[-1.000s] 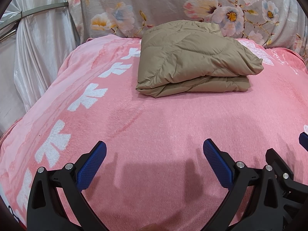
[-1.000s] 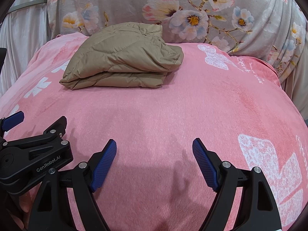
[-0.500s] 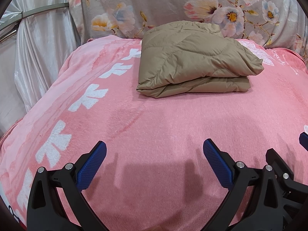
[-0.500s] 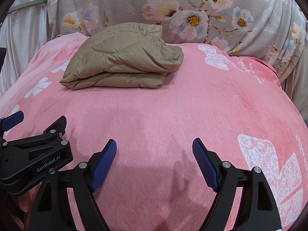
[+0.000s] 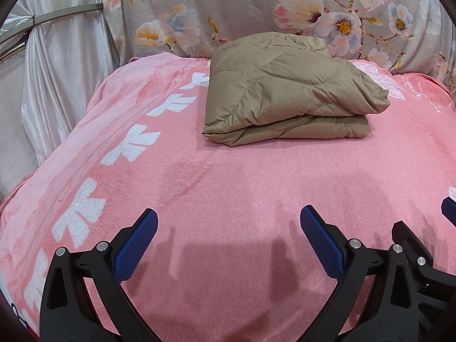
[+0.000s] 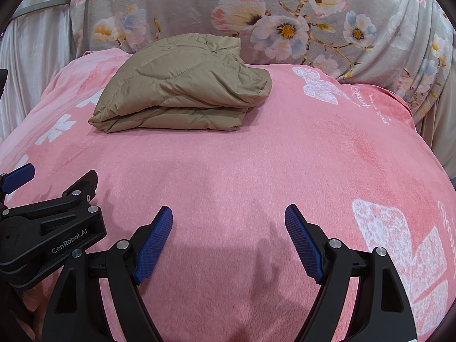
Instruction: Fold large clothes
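A tan quilted jacket (image 5: 285, 99) lies folded into a thick bundle on the far part of a pink blanket (image 5: 228, 185). It also shows in the right wrist view (image 6: 182, 91), left of centre. My left gripper (image 5: 228, 222) is open and empty, low over the blanket, well short of the jacket. My right gripper (image 6: 228, 219) is open and empty too, also near the front. The left gripper's body (image 6: 48, 228) shows at the lower left of the right wrist view.
A grey floral cloth (image 5: 285, 8) covers the back behind the blanket. A white satin curtain (image 5: 57, 71) hangs at the left. The blanket carries white flower prints (image 5: 134, 145) along its left side and white butterfly prints (image 6: 399, 242) on its right.
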`<state>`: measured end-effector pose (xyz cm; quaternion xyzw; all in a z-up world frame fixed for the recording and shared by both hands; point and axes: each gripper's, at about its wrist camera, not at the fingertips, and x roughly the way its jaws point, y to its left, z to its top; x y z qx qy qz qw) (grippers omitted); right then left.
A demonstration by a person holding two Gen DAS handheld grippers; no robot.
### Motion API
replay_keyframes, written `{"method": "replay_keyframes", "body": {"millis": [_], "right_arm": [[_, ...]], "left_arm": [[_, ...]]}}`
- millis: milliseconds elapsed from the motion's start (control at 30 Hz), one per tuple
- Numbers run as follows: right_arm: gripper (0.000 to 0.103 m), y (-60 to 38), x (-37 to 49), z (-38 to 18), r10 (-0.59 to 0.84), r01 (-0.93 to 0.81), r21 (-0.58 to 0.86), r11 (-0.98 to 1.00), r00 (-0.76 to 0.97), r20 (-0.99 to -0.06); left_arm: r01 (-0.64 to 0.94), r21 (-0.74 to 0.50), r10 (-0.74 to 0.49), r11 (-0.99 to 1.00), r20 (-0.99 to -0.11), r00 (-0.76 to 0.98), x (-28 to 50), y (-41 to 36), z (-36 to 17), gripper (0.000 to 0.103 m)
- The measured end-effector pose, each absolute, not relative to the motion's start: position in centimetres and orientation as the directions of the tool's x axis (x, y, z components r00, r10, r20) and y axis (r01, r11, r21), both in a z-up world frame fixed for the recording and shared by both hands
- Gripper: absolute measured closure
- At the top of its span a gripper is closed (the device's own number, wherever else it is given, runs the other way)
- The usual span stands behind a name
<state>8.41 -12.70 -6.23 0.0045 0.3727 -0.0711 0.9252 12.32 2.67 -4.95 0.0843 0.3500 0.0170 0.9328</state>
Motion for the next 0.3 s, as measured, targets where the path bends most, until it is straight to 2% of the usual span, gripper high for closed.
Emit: {"method": "replay_keyframes", "body": {"millis": [300], "right_arm": [[0.024, -12.66, 8.47, -6.19, -0.131, 0.136, -0.047, 0.99, 0.714, -0.687]], "left_arm": [[0.027, 0.172, 0.091, 0.985, -0.641, 0.762, 12.31, 2.69, -4.42, 0.008]]}}
